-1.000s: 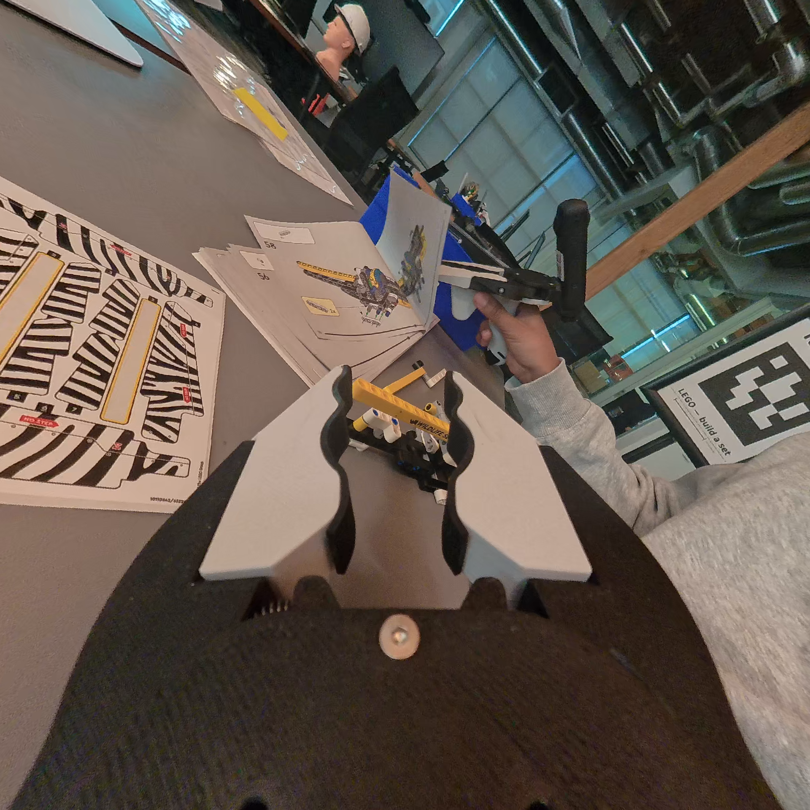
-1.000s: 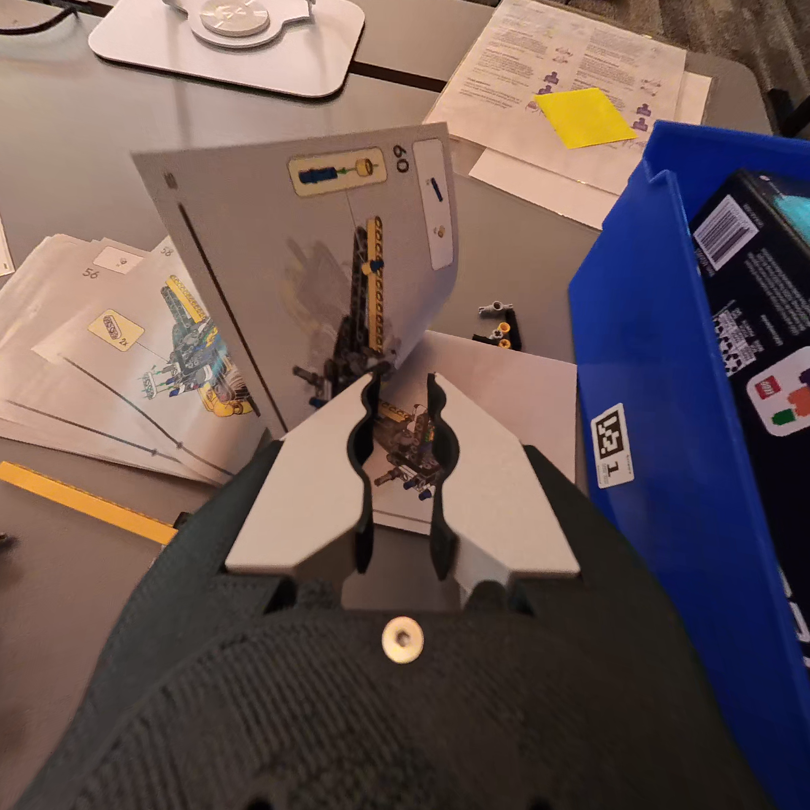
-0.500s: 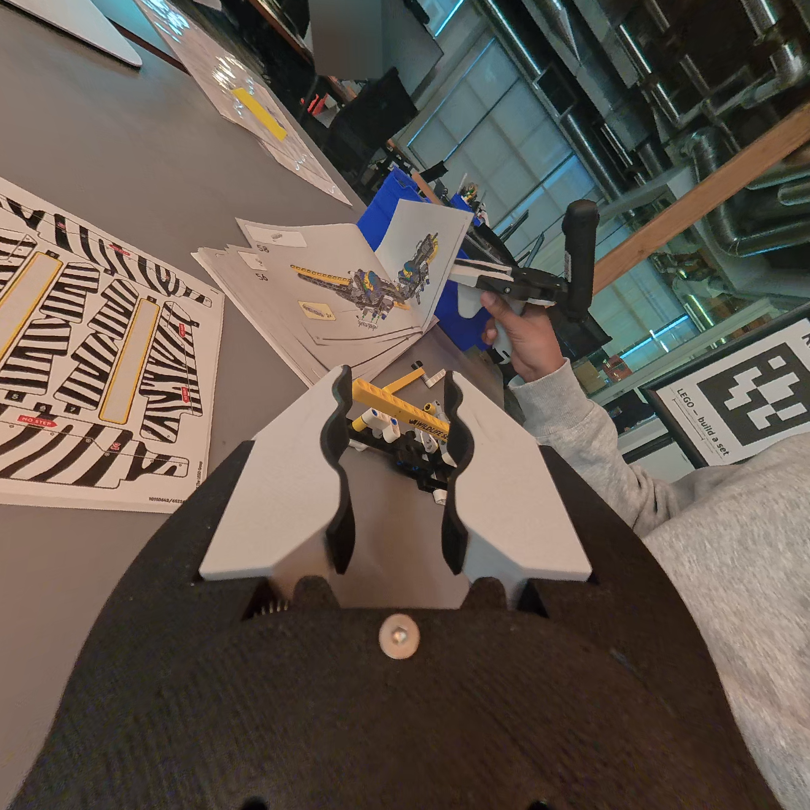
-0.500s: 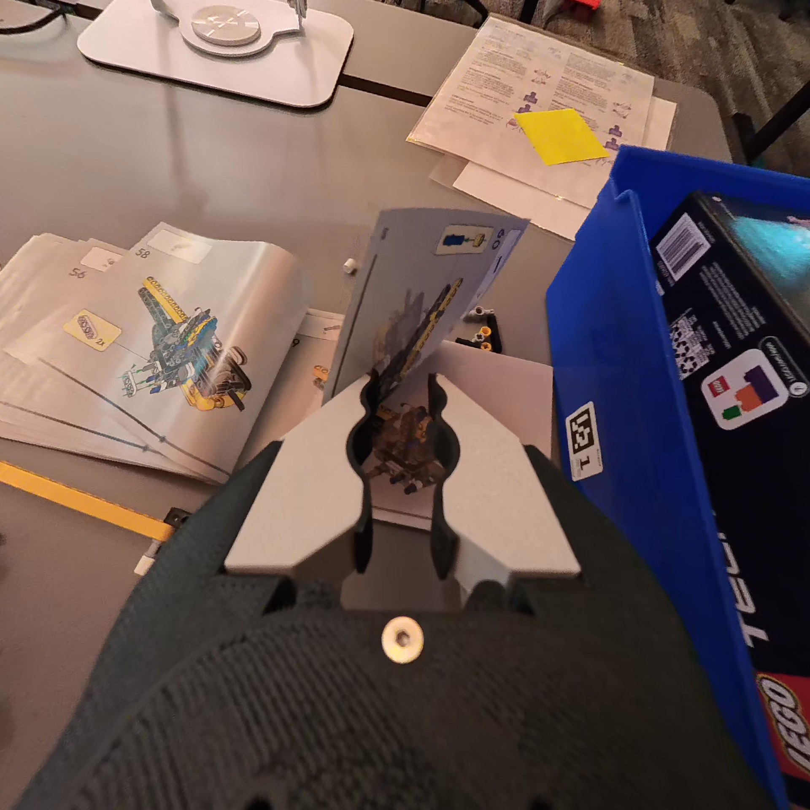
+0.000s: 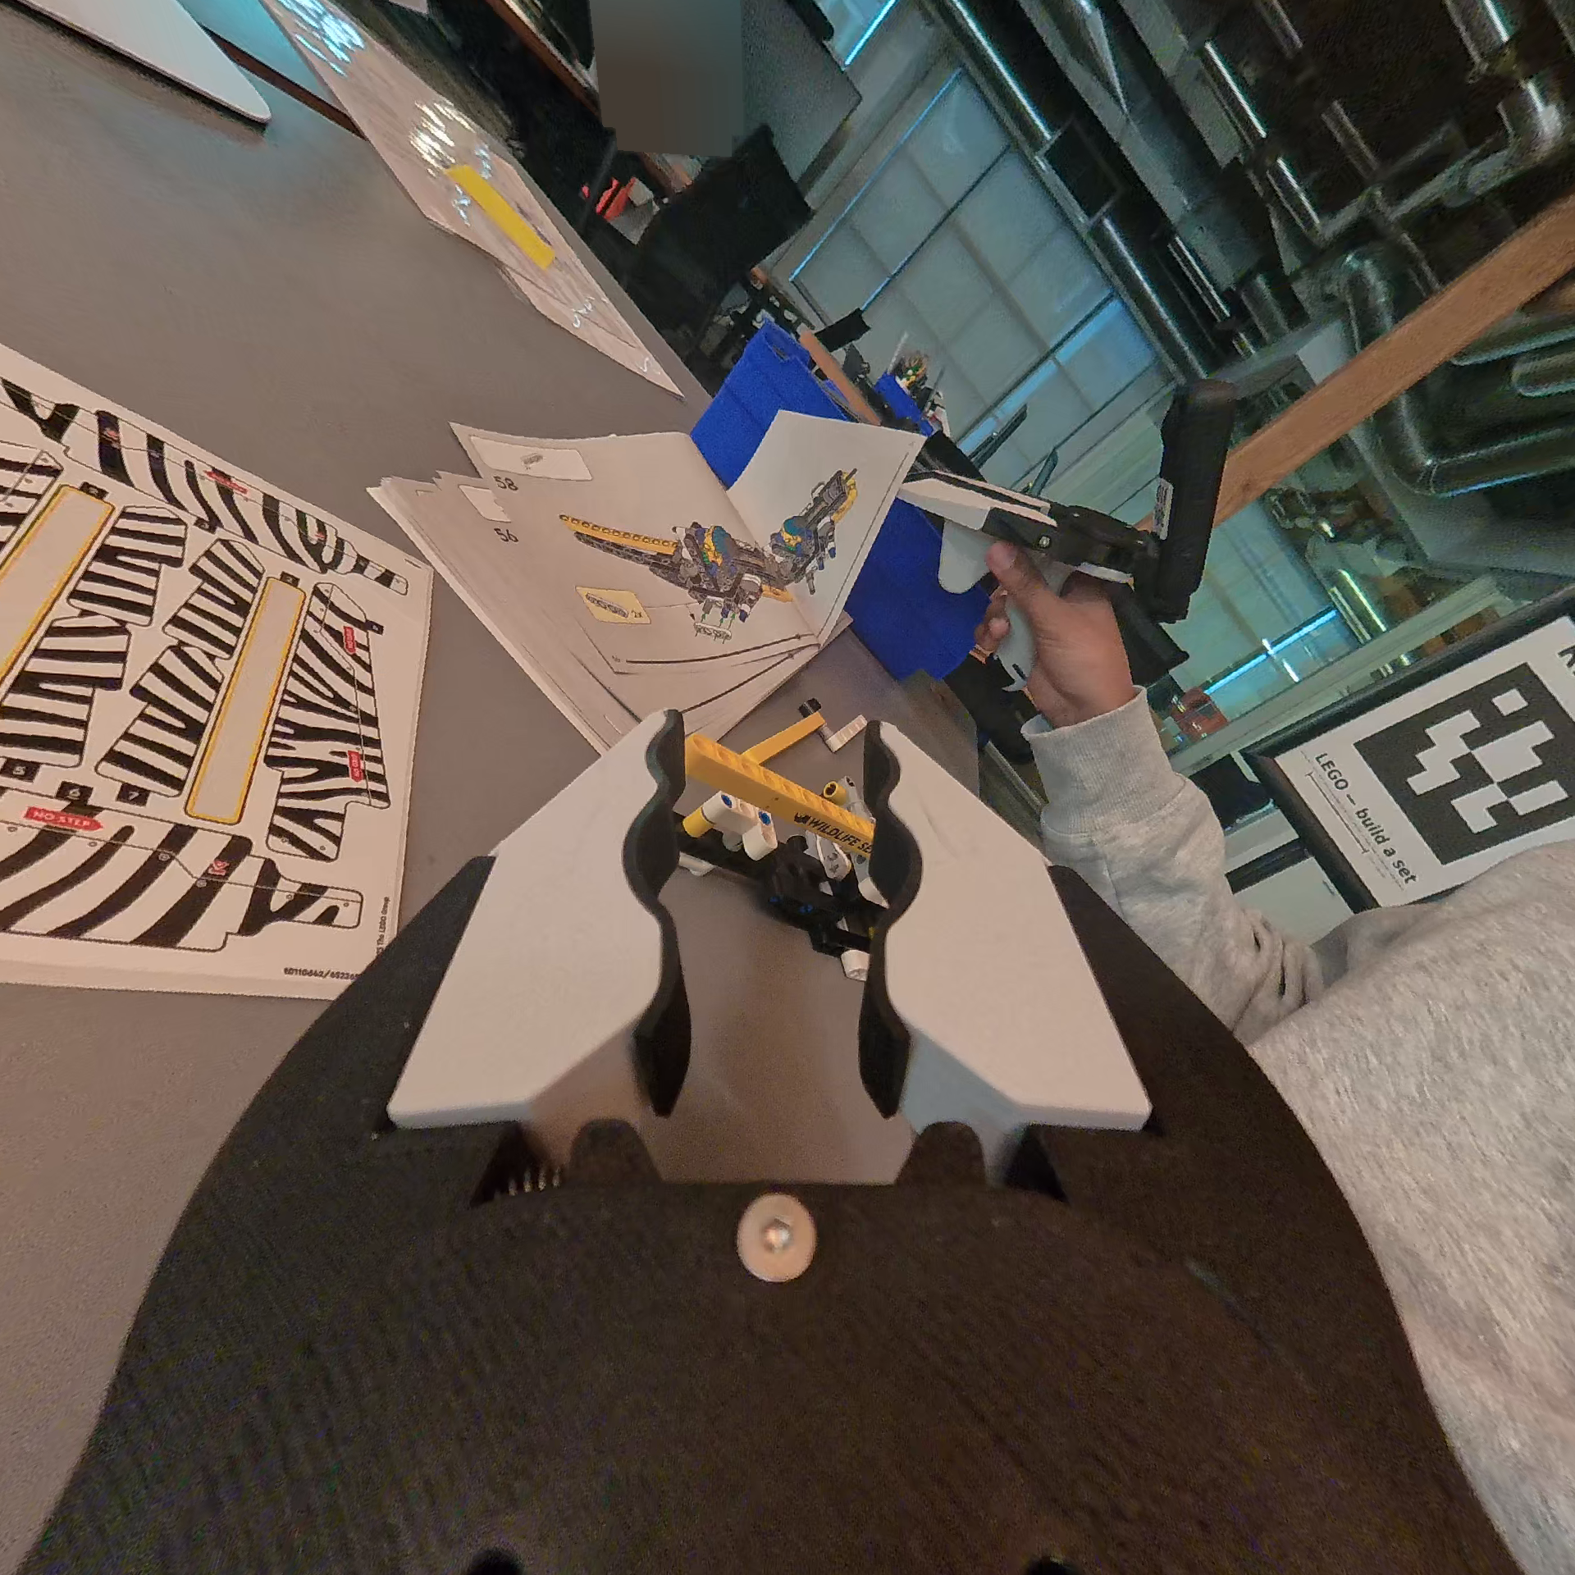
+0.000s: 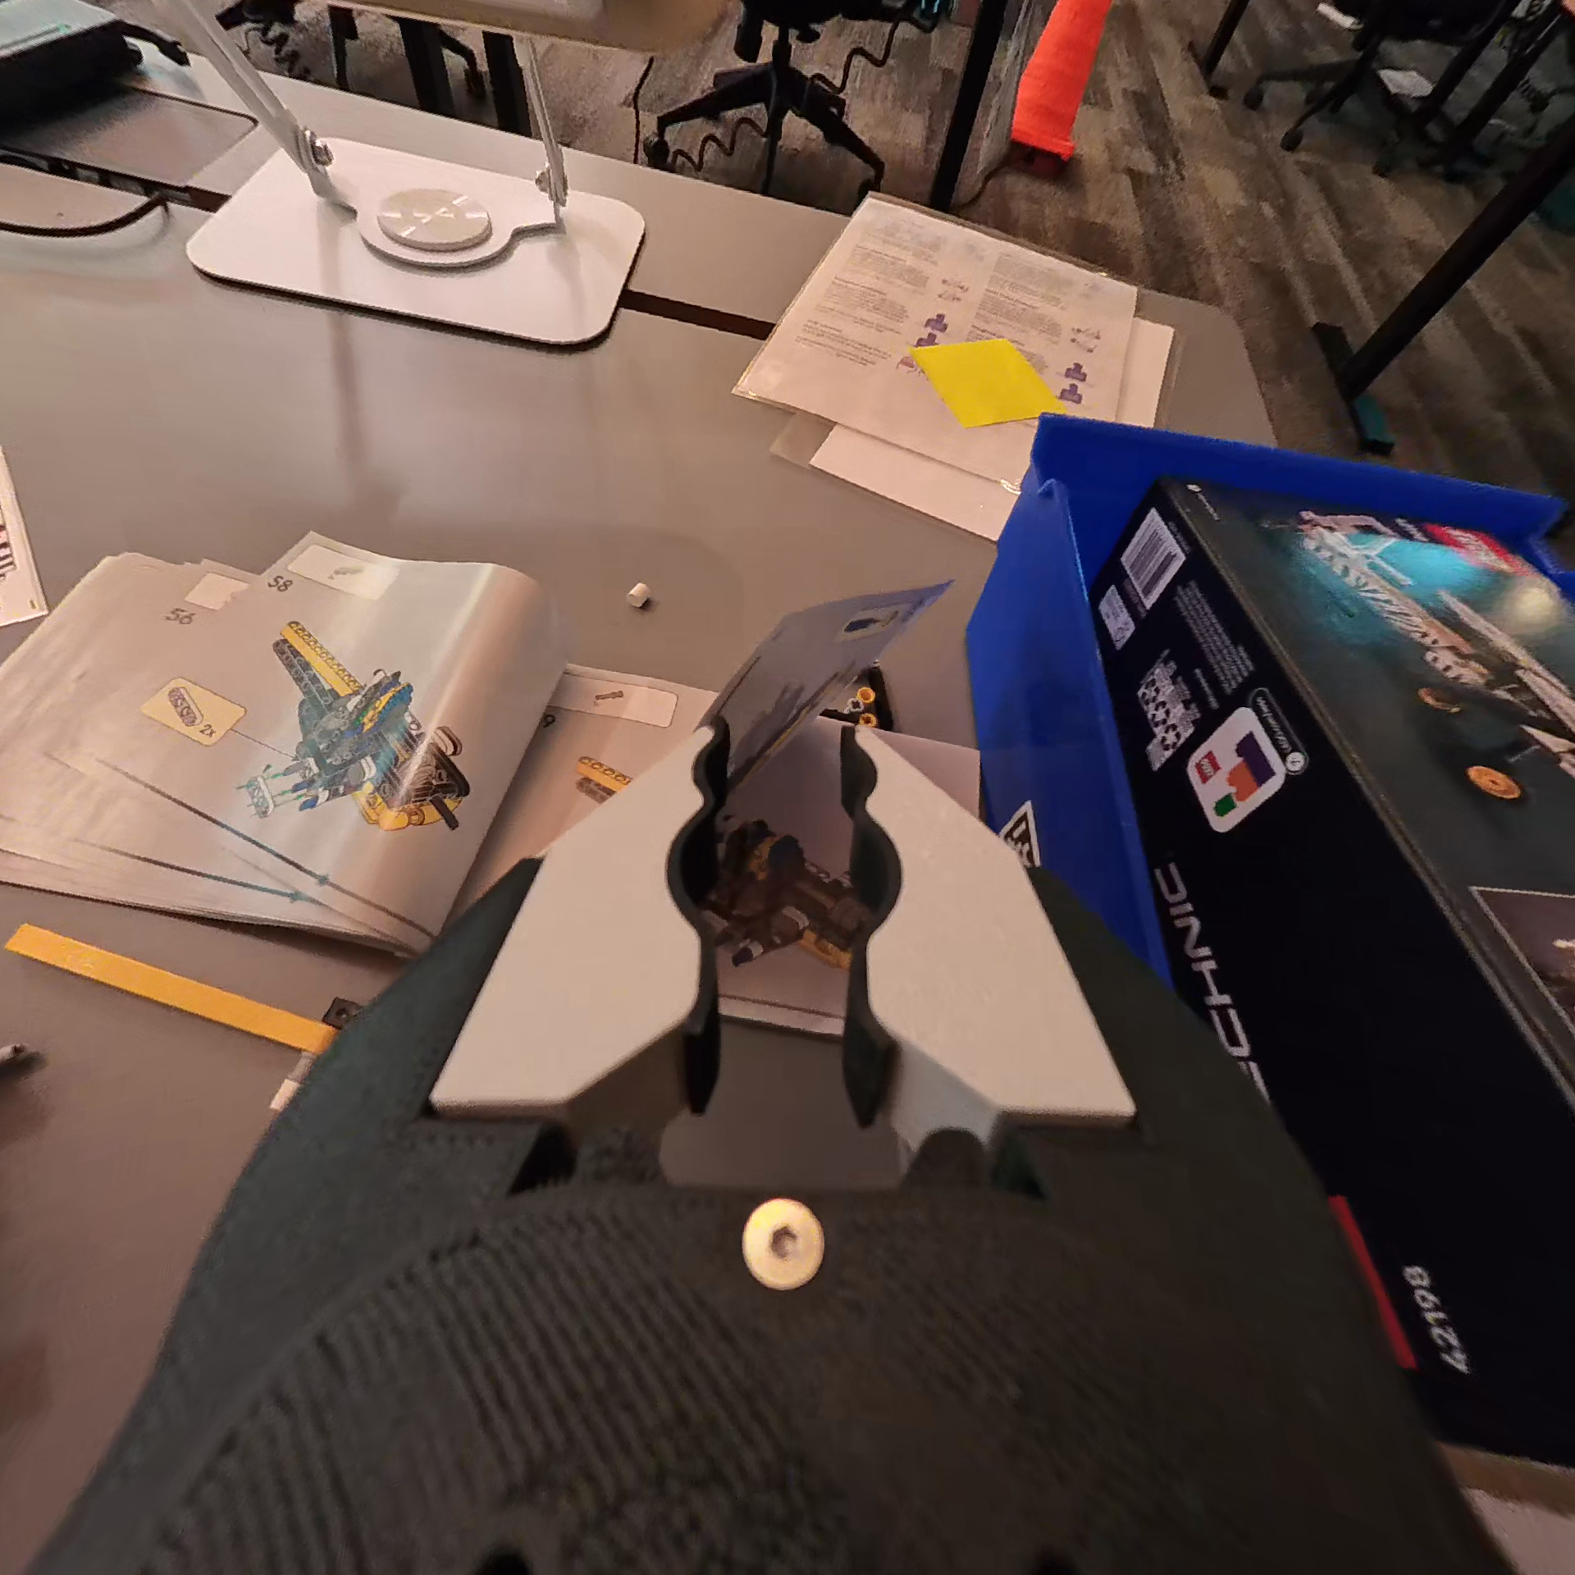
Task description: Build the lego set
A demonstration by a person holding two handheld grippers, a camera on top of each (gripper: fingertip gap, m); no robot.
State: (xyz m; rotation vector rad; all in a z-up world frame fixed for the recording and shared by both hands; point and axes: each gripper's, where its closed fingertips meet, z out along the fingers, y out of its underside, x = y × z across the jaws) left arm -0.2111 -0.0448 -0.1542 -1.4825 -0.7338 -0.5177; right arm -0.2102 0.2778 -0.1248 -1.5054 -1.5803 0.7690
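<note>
**Page half-turned, build parked between the left fingers**

While the left gripper [image 5: 771, 861] hangs low over the grey tabletop [image 5: 256, 281] with its jaws apart, the part-built lego model [image 5: 780, 831], a yellow beam over black and white pieces, lies on the table framed between the fingertips; contact cannot be told. Only the left wrist view shows this model, plus the striped sticker sheet [image 5: 179, 682] toward the table's left edge and a hand [image 5: 1052, 648] holding the right gripper [image 5: 954, 503] by its handle near the blue bin [image 5: 895, 579].

Right wrist view: right gripper [image 6: 784, 771] has its jaws apart, a lifted page [image 6: 810, 673] of the instruction booklet [image 6: 281, 724] standing at its left fingertip; whether it is pinched cannot be told. That view alone shows the bin's [image 6: 1057, 682] contents, a dark lego box [image 6: 1364, 852], at the table's right edge, a small white piece [image 6: 637, 595] loose past the booklet, a yellow strip [image 6: 170, 989] at the near left, a white lamp base [image 6: 409, 247] at the far edge, and papers with a yellow note [image 6: 980, 379] at the far right corner
</note>
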